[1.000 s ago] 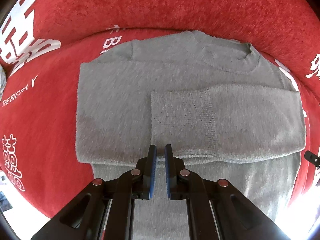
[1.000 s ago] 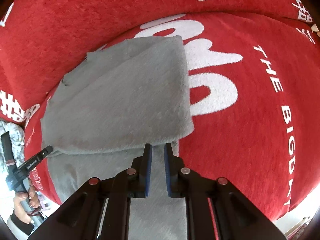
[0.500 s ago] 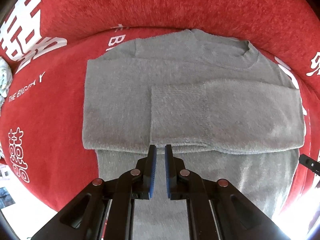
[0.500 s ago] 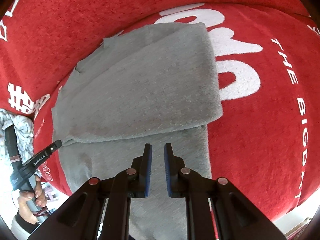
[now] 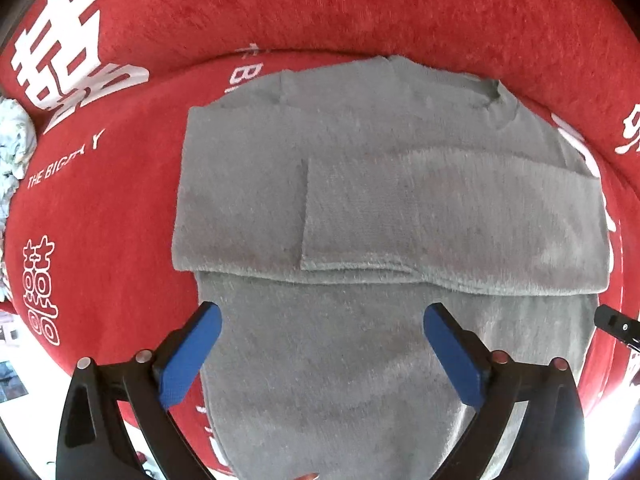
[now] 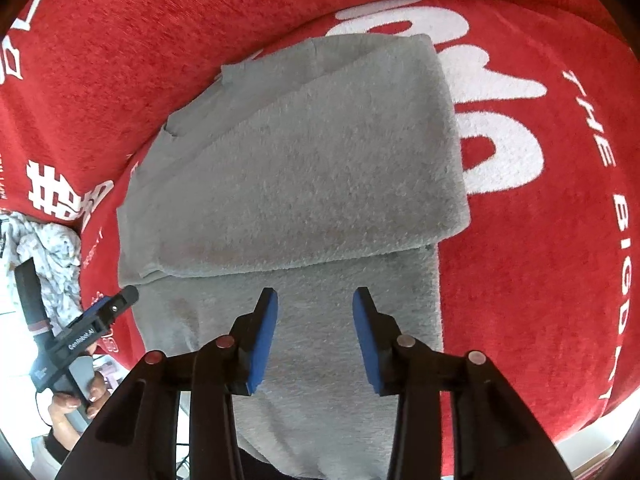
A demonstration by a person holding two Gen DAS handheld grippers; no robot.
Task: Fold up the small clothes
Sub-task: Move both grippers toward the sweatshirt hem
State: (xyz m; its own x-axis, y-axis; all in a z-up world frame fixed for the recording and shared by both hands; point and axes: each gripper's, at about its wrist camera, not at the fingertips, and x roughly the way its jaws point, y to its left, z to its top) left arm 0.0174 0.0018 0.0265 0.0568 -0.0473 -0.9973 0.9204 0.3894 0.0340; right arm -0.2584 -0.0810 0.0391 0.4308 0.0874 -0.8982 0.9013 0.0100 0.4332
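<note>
A grey fuzzy sweater [image 5: 360, 184] lies flat on the red sofa cover, both sleeves folded across its chest, neckline at the far side. Its lower body hangs toward me over the front edge. My left gripper [image 5: 322, 316] is wide open and empty above the lower body, just short of the folded sleeves. The sweater also shows in the right wrist view [image 6: 304, 184]. My right gripper [image 6: 315, 300] is open and empty over the sweater's lower part near its right side. The left gripper shows in the right wrist view [image 6: 100, 312], at the sweater's left edge.
The red cover [image 5: 100, 200] carries white lettering and rises into a backrest [image 5: 320, 4] behind the sweater. A pale crumpled garment [image 6: 44, 248] lies at the left end, also in the left wrist view [image 5: 12, 140]. The cover's front edge [image 6: 580, 420] drops off near me.
Both grippers have opened from nearly shut; the left opened wider. Both have pulled back toward the sweater's lower part, so more of its body shows.
</note>
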